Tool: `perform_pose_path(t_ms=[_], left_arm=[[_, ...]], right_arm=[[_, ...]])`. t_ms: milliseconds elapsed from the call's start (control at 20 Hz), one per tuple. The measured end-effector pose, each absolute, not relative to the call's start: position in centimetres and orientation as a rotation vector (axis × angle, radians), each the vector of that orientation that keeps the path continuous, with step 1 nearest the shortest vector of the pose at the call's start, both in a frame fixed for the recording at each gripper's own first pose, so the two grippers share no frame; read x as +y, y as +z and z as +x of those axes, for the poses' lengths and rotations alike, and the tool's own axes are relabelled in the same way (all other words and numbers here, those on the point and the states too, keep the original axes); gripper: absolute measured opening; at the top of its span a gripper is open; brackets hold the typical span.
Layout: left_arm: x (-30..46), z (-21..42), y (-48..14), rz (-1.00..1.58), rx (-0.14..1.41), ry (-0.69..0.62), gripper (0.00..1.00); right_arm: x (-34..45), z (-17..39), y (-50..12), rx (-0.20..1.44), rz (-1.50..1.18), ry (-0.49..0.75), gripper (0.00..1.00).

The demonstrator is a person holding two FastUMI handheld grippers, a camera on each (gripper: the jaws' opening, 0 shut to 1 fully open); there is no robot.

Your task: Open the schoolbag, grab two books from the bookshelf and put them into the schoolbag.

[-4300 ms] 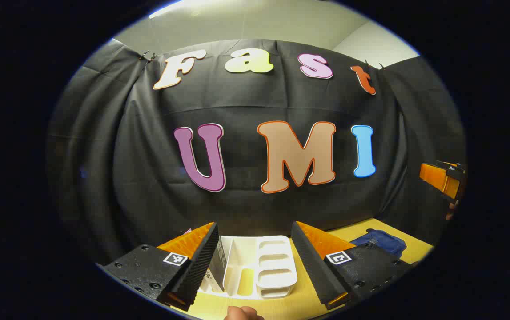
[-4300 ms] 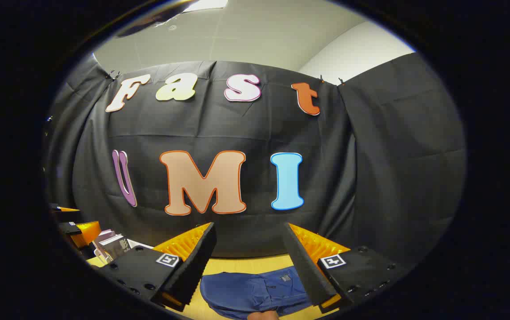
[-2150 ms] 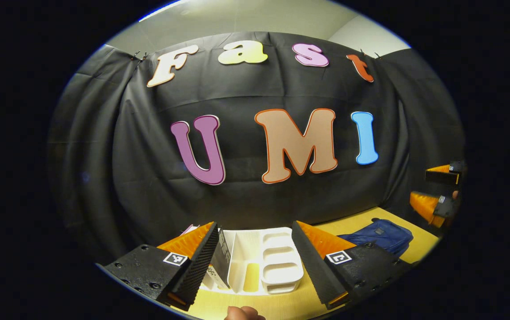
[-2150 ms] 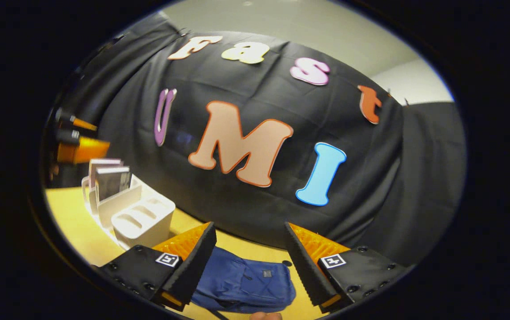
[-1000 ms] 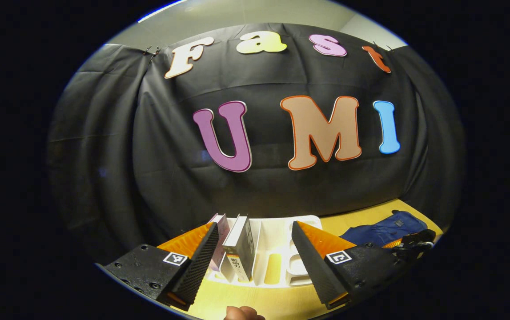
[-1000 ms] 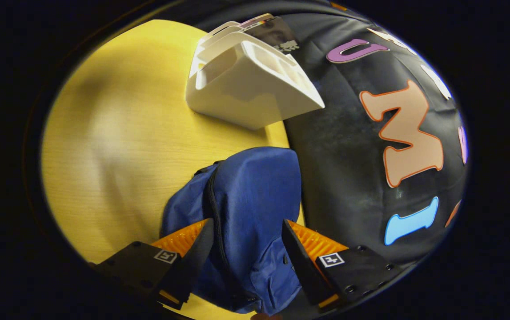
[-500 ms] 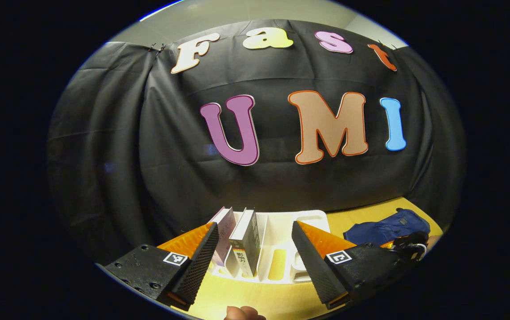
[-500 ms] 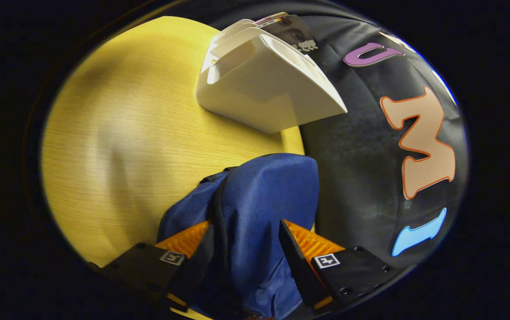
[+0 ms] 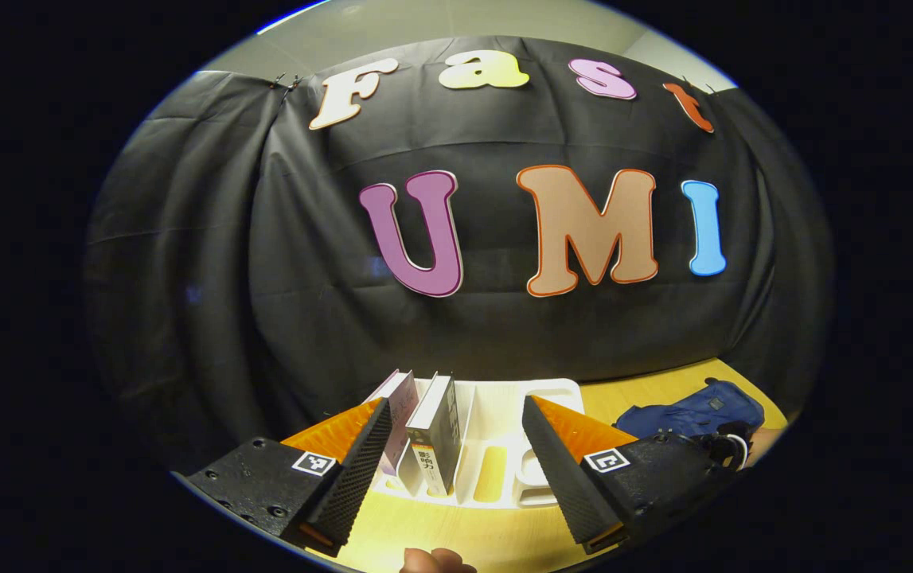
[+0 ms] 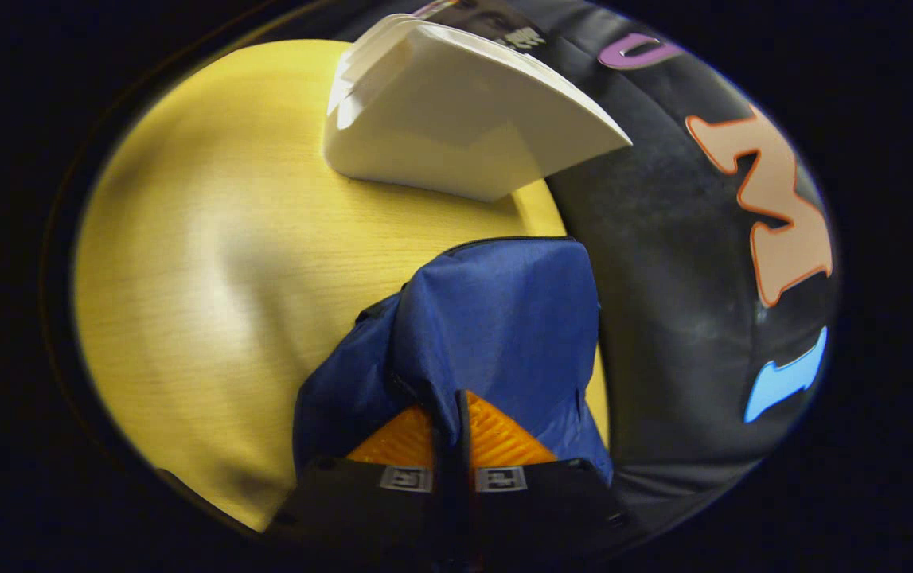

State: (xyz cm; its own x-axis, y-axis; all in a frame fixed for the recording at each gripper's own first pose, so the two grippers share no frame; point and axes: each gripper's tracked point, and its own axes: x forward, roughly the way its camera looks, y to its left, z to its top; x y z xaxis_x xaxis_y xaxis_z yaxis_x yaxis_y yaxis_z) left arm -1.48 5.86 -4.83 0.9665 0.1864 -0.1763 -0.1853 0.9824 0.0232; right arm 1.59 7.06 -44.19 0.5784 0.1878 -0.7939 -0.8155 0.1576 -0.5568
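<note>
Lying on the yellow wooden table [image 10: 185, 263] close to the booth's black cloth wall [image 10: 663, 263], the blue schoolbag [image 10: 504, 318] sits to the right of the white bookshelf [image 10: 456, 119], near it but apart. We see our right gripper [image 10: 456, 410] pressed down onto the bag's near end, its two fingers drawn together with only a thin fold of blue fabric, beside the dark zipper line, caught between them. Whether the zipper pull itself is pinched we cannot tell.

Our left gripper [image 9: 456, 454] hangs above the table with its fingers spread wide and nothing between them. Beyond it stands the bookshelf [image 9: 504, 446], where two books [image 9: 436, 434] stand upright side by side in the leftmost slots. In the left gripper view the schoolbag [image 9: 695, 414] lies to the right of the shelf, and the table [image 9: 464, 533] shows below. A fingertip [image 9: 432, 561] of the holding hand shows at the bottom edge.
</note>
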Motion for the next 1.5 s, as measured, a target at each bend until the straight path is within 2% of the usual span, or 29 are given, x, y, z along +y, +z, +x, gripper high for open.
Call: perform_pose_path(t_ms=[50,100,150,200,300,450,500,550,650,700,750,800,850,900,1000,1050,1250,1350,1500], left_arm=[[6.0,-1.6,-4.8,0.0,0.178,0.195,0.96],[6.3,-1.7,-4.9,-0.005,0.178,0.202,0.96],[6.4,-1.9,-4.8,-0.01,0.176,0.207,0.96],[6.6,-2.1,-4.8,-0.012,0.175,0.213,1.0],[7.0,-2.3,-4.9,-0.018,0.18,0.222,0.96],[7.1,-2.5,-4.8,-0.042,0.178,0.226,0.96],[7.1,-2.7,-5.0,-0.046,0.181,0.229,0.96],[7.3,-2.7,-5.0,-0.049,0.182,0.233,1.0],[7.5,-2.9,-5.0,-0.062,0.183,0.239,1.0],[7.5,-2.8,-5.1,-0.075,0.187,0.238,1.0],[7.5,-2.8,-5.2,-0.093,0.191,0.236,0.96],[7.5,-2.9,-5.4,-0.108,0.199,0.237,0.96],[7.7,-2.8,-5.5,-0.119,0.204,0.24,1.0],[7.9,-2.7,-5.7,-0.129,0.207,0.244,0.97],[8.3,-2.4,-5.8,-0.144,0.215,0.25,0.98],[8.6,-2.3,-5.8,-0.148,0.217,0.254,0.96],[9.1,-1.6,-5.9,-0.153,0.22,0.253,0.94],[9.1,-1.3,-6.1,-0.149,0.225,0.248,0.95],[8.9,-0.9,-6.2,-0.159,0.232,0.235,0.95]], right_arm=[[7.1,1.6,-44.2,0.663,-1.186,0.789,0.02],[7.0,1.6,-44.3,0.675,-1.18,0.79,0.04],[7.0,1.7,-44.3,0.683,-1.178,0.783,0.02],[6.9,1.6,-44.4,0.689,-1.181,0.773,0.04],[6.9,1.7,-44.4,0.702,-1.175,0.758,0.04],[7.1,1.7,-44.2,0.747,-1.105,0.756,0.02],[7.0,1.8,-43.9,0.76,-1.084,0.76,0.06],[7.0,1.8,-43.6,0.765,-1.067,0.765,0.02],[7.0,1.7,-43.2,0.787,-1.038,0.78,0.06],[6.9,1.8,-43.1,0.802,-1.016,0.785,0.02],[7.0,1.8,-42.7,0.814,-0.985,0.788,0.04],[6.9,2.0,-42.2,0.824,-0.949,0.786,0.02],[7.0,2.1,-41.6,0.829,-0.913,0.786,0.04],[7.0,2.5,-40.9,0.826,-0.879,0.78,0.04],[7.1,3.2,-39.2,0.808,-0.814,0.764,0.02],[7.0,3.6,-38.2,0.801,-0.785,0.755,0.04],[6.1,4.8,-35.3,0.771,-0.663,0.7,0.04],[5.6,5.3,-34.3,0.762,-0.594,0.668,0.02],[4.5,6.0,-33.0,0.757,-0.476,0.617,0.04]])
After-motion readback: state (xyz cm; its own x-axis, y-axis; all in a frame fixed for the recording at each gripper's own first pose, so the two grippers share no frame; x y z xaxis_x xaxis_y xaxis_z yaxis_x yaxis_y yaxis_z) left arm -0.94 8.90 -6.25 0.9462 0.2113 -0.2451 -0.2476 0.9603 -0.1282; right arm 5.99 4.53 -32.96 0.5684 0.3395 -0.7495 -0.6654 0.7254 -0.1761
